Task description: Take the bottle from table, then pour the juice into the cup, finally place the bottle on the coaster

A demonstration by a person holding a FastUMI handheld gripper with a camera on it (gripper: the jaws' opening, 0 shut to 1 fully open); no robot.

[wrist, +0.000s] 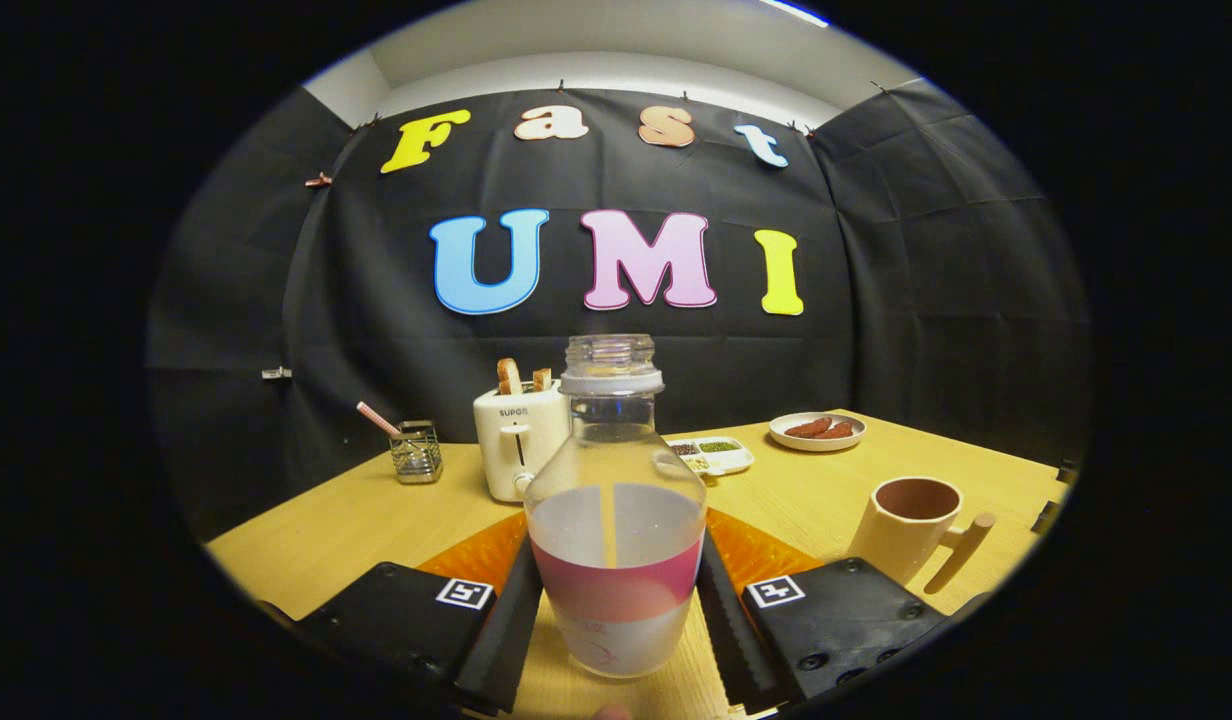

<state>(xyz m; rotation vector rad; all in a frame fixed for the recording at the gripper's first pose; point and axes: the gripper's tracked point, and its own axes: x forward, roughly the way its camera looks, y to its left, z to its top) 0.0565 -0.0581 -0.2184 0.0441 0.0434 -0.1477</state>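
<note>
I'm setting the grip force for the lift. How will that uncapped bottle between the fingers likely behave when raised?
The bottle is clear and smooth-walled, so it may slip in the gripper. It looks roughly half full, so probably fairly heavy low down and steady upright. With no cap on, the liquid could slosh out if tilted early.

Gripper-mounted fisheye, low over table (356, 520), facing wall

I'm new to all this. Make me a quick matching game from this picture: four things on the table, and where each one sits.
Things:
1. clear plastic bottle with pink label
2. beige cup with handle
3. white toaster holding toast
4. orange coaster

Places:
A. behind the bottle, towards the black wall
B. flat under and behind the bottle
C. between the jaws
D. right of the jaws

Pairs: 1-C, 2-D, 3-A, 4-B
</note>
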